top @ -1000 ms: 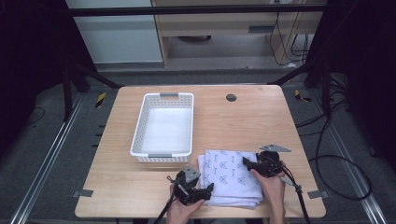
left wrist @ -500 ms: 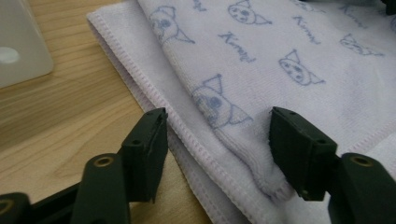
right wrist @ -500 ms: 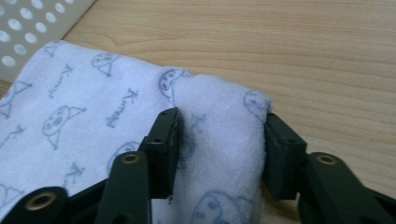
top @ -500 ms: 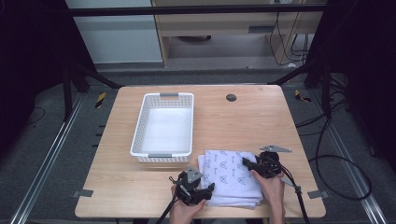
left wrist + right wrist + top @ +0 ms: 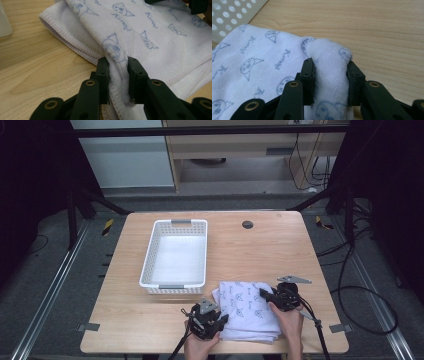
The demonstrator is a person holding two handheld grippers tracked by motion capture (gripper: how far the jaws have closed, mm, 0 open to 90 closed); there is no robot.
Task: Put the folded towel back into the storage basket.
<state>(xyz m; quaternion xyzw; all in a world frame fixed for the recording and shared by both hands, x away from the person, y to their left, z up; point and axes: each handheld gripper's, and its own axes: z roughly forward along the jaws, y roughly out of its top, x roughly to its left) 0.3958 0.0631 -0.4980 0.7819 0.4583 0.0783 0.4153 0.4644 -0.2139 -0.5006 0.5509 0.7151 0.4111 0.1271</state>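
Note:
A folded white towel (image 5: 247, 310) with a blue cartoon print lies near the table's front edge, right of centre. My left gripper (image 5: 220, 321) is at its near left edge, and in the left gripper view its jaws are shut on a bunched fold of the towel (image 5: 155, 37), left gripper (image 5: 117, 75). At the towel's right edge my right gripper (image 5: 264, 295) pinches a thick raised fold of the towel (image 5: 262, 65) between its jaws, right gripper (image 5: 330, 82). A hand holds each gripper from below.
A white perforated basket (image 5: 176, 254) stands empty just behind and left of the towel. A small dark round hole (image 5: 247, 224) marks the table's far side. The wooden table (image 5: 280, 250) is bare to the right; cables trail off the front edge.
The left gripper has shifted slightly right onto the towel's near left edge. The right gripper and towel stay about where they were.

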